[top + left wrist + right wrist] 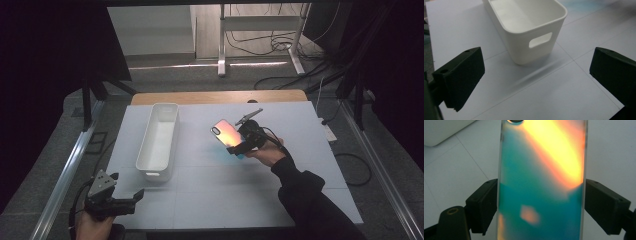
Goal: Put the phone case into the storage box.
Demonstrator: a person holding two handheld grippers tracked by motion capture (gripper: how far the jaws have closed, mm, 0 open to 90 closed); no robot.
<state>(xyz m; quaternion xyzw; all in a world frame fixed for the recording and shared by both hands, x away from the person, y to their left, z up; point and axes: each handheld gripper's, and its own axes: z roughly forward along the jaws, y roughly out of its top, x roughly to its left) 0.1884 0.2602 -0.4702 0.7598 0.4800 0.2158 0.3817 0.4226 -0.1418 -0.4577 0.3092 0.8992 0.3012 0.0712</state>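
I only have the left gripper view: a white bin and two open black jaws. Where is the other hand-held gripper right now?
Observer: The right hand-held gripper is right of the white bin, above the table, in the high view.
Operator: Is it carrying anything?
Observer: Yes, a phone case, iridescent teal and orange, clamped by its long edges between the jaws.
Operator: Which end of the case points away from that gripper?
Observer: The camera cut-out end; in the high view it points toward the bin.
Operator: And my left hand-held gripper?
Observer: It sits at the table's near left corner, just short of the bin's near end.
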